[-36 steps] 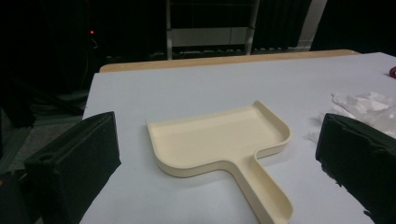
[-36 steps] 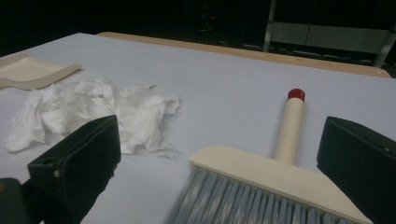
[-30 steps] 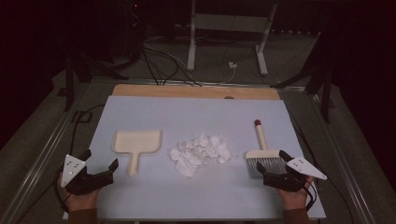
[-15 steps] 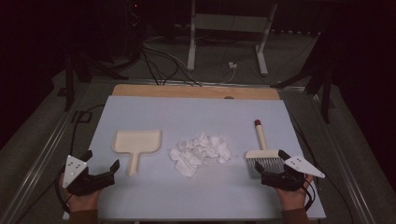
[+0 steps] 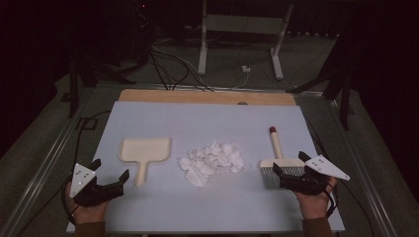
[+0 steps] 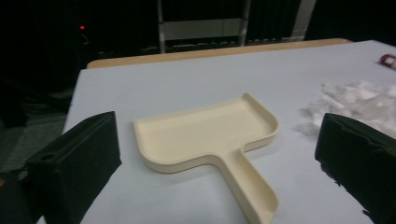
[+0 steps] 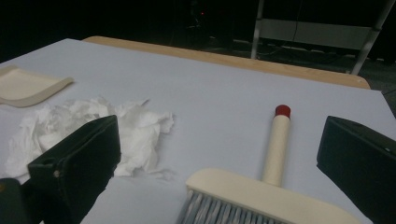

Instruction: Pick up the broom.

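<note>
Our left tool (image 5: 109, 180) gapes empty just short of the dustpan (image 5: 145, 151) handle; our right tool (image 5: 285, 176) gapes empty at the brush (image 5: 278, 160) head. Gripping bristles instead of handle could scatter the paper scraps (image 5: 212, 162) across the desk (image 5: 197, 121).

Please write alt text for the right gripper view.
A cream brush lies bristles-near between the open black jaws of the right gripper, its red-tipped handle pointing away. Crumpled white paper lies left on the pale table.
</note>
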A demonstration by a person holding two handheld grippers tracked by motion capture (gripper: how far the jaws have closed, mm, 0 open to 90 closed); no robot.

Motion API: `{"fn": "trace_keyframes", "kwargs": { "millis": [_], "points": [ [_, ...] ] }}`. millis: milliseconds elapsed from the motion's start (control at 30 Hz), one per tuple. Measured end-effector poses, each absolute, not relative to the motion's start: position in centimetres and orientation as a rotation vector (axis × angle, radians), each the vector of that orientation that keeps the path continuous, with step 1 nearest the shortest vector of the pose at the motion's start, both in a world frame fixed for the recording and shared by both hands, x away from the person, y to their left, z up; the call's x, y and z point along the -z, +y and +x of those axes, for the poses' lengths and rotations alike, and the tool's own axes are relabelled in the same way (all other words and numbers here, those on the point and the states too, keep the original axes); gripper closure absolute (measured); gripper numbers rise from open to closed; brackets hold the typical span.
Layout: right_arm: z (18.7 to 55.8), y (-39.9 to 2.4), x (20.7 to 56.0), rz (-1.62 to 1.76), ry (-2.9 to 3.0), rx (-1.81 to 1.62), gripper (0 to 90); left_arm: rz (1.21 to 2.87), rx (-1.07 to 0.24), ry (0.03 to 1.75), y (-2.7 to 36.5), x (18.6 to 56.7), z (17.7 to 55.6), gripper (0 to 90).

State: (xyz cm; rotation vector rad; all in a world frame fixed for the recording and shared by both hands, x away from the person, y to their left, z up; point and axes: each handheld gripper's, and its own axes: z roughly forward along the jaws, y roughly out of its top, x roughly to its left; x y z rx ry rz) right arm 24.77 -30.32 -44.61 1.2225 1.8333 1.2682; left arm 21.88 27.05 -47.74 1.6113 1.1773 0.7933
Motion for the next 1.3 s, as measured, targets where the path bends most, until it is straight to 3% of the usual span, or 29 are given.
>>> {"fn": "trace_keyframes", "kwargs": {
  "millis": [1300],
  "points": [
    [31.9, -29.7, 41.1, 1.233, 1.845, -1.194, 0.0, 1.626, -0.777, 1.172, 26.2, 48.5, 22.3, 0.7]
  ]
}}
